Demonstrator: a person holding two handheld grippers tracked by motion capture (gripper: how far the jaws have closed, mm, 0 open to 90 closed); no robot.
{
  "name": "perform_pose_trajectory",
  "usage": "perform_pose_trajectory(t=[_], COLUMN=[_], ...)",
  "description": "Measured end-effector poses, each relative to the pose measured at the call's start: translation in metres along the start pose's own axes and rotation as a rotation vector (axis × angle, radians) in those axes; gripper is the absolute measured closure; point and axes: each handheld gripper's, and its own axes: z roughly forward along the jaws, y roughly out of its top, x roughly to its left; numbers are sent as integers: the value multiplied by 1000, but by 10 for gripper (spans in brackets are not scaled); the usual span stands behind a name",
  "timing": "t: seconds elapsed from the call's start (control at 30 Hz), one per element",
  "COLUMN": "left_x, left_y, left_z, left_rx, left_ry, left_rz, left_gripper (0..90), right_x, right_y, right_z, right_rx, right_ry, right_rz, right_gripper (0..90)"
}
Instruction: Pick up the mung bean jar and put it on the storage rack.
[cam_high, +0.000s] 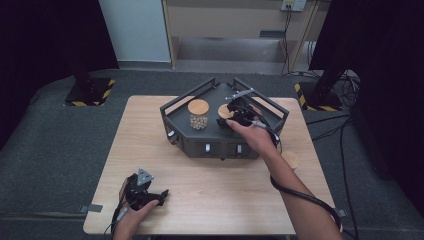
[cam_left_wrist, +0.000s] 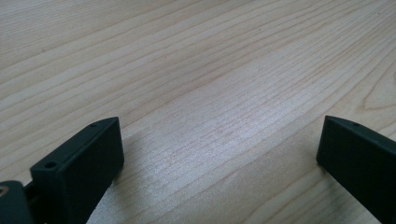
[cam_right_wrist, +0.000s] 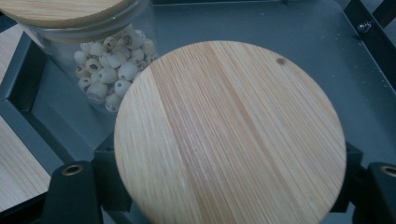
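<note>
- A lidded jar (cam_high: 225, 113) is gripped by the right gripper (cam_high: 235, 116) inside the dark grey tray (cam_high: 220, 145), at about 1 o'clock from the table's (cam_high: 210, 195) centre.
- In the right gripper view, the jar's round wooden lid (cam_right_wrist: 229, 135) is seen from above, with the black jaws clamped on the body just beneath it at 9 and 3 o'clock.
- A second jar (cam_high: 198, 115), filled with pale beads (cam_right_wrist: 112, 70), stands at 9 o'clock from the held one, near but apart.
- The held jar is judged rigid, smooth and breakable; a hold on the body below the lid is thought safer than one on the lid, which could lift off.
- The left gripper (cam_high: 145, 192) is rested at 7 o'clock on the tabletop, jaws spread wide and nothing between them.
</note>
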Motion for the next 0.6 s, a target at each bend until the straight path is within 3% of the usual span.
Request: perform_pose_trajectory(t=[0.6], left_x=[0], left_y=[0], left_z=[0], left_rx=[0], left_ry=[0], left_rz=[0], left_gripper=[0], right_x=[1], right_y=[-10], right_z=[-1], right_rx=[-43], right_ry=[-4], right_rz=[13], right_gripper=[224])
